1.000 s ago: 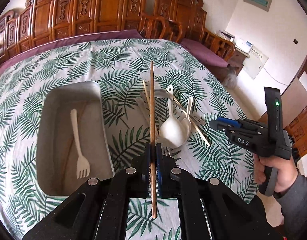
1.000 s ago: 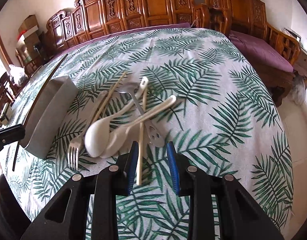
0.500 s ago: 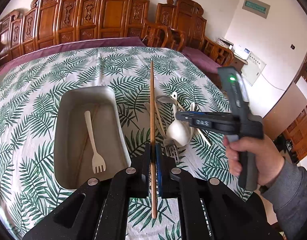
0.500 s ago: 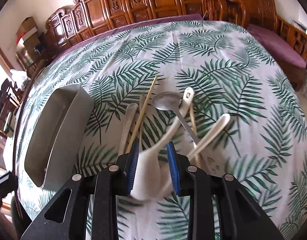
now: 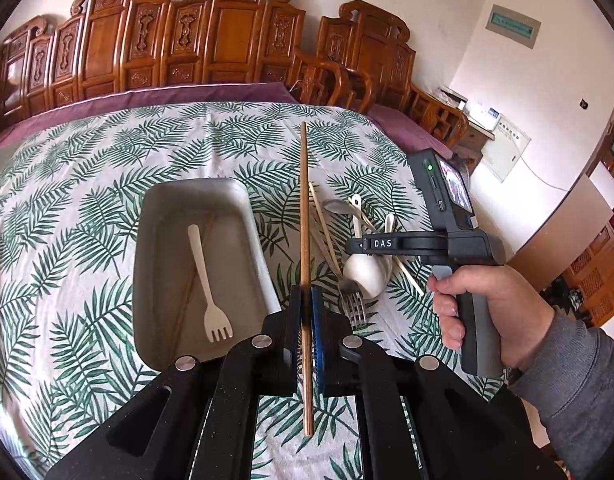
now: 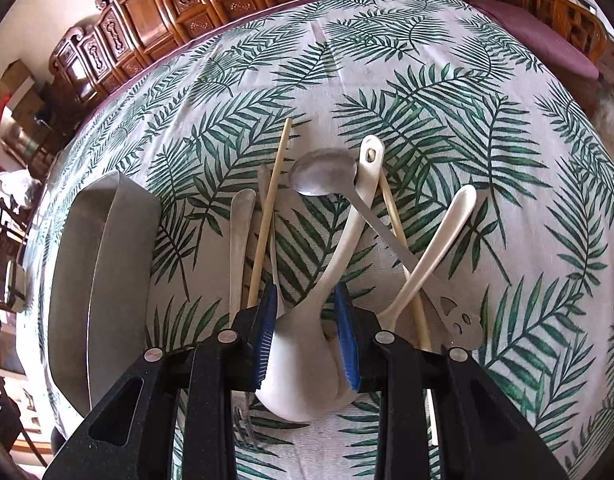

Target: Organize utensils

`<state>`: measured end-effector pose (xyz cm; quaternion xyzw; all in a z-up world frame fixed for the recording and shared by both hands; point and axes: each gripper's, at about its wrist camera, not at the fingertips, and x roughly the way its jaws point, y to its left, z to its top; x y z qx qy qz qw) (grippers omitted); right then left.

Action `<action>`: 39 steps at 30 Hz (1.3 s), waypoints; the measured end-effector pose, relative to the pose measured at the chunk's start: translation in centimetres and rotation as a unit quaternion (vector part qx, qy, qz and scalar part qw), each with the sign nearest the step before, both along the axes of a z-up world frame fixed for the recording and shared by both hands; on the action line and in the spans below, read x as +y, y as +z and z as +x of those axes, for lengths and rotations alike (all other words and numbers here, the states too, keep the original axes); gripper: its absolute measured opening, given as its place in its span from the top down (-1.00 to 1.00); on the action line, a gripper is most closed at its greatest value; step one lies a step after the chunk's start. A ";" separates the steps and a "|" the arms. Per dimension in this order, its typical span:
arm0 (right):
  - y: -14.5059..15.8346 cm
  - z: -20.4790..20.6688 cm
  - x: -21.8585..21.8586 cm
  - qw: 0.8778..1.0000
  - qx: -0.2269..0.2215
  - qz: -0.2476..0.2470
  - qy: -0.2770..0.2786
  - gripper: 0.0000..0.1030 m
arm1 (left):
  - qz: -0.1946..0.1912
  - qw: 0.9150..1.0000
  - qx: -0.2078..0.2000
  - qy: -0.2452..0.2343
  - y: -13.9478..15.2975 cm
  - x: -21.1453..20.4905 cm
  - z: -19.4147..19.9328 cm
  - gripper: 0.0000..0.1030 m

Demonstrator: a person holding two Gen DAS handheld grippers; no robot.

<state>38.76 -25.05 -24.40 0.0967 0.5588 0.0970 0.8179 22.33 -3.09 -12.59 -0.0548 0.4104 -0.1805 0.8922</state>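
My left gripper (image 5: 305, 304) is shut on a brown wooden chopstick (image 5: 305, 216), held above the table beside the grey metal tray (image 5: 243, 200). The tray holds a white plastic fork (image 5: 207, 280) and a chopstick. My right gripper (image 6: 305, 312) is open, lowered over the utensil pile, its jaws on either side of a white ceramic spoon (image 6: 335, 272). The pile also holds a second white spoon (image 6: 431, 248), a metal spoon (image 6: 323, 172), a pale chopstick (image 6: 269, 208) and a metal fork (image 5: 353, 304). The right gripper also shows in the left wrist view (image 5: 353, 245).
The tray shows at the left in the right wrist view (image 6: 103, 264). A leaf-print cloth (image 5: 87, 168) covers the round table. Carved wooden chairs (image 5: 179, 48) line the far edge. The table edge drops off at the right.
My right gripper has moved forward and down over the pile, so the white spoon now lies between its jaws. My left gripper has risen slightly with the chopstick.
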 end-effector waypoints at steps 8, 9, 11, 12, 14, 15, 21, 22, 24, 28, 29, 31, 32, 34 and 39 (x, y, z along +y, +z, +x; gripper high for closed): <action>0.7 -0.8 0.3 1.000 0.004 0.018 -0.002 0.75 | -0.001 1.000 -0.006 0.009 0.6 1.1 -0.5 0.92; 0.9 -0.9 0.3 1.000 0.003 0.023 -0.001 0.78 | -0.002 1.000 -0.007 0.010 0.7 1.2 -0.5 0.92; 1.5 -1.1 0.3 1.000 -0.001 0.029 -0.001 0.85 | -0.003 1.000 -0.008 0.010 0.9 1.3 -0.7 0.92; 1.8 -1.3 0.3 0.999 -0.001 0.034 -0.001 0.87 | -0.002 1.000 -0.009 0.011 1.0 1.2 -0.8 0.92; 2.4 -1.5 0.4 0.999 -0.007 0.036 0.004 0.94 | -0.001 1.000 -0.011 0.010 1.2 1.3 -1.0 0.92; 2.8 -1.7 0.5 0.999 -0.011 0.033 0.007 0.93 | -0.001 1.000 -0.012 0.011 1.3 1.3 -1.0 0.92; 4.9 -2.5 0.8 0.999 -0.038 0.019 0.026 0.94 | -0.002 1.000 -0.017 0.012 1.8 1.4 -1.3 0.92; 5.3 -2.6 0.8 0.999 -0.042 0.020 0.027 0.94 | -0.002 1.000 -0.018 0.012 1.8 1.4 -1.4 0.92; 6.4 -2.6 0.5 0.998 -0.052 0.027 0.028 0.94 | -0.002 1.000 -0.019 0.011 1.9 1.4 -1.4 0.92; 8.5 -2.8 0.6 0.996 -0.075 0.028 0.036 0.94 | -0.002 1.000 -0.021 0.011 2.1 1.3 -1.5 0.92; 9.0 -2.7 0.7 0.996 -0.080 0.028 0.039 0.94 | -0.002 1.000 -0.022 0.011 2.2 1.3 -1.5 0.92; 9.8 -2.8 0.9 0.995 -0.088 0.027 0.042 0.94 | 0.000 1.000 -0.023 0.012 2.3 1.3 -1.4 0.92; 10.3 -2.9 1.0 0.994 -0.092 0.028 0.043 0.94 | 0.002 1.000 -0.024 0.012 2.4 1.3 -1.2 0.92; 11.2 -3.1 1.3 0.993 -0.100 0.029 0.048 0.94 | 0.004 1.000 -0.025 0.015 2.5 1.5 -1.0 0.92; 11.8 -3.4 2.1 0.993 -0.104 0.025 0.053 0.93 | 0.014 0.999 -0.028 0.025 2.6 2.4 -0.3 0.92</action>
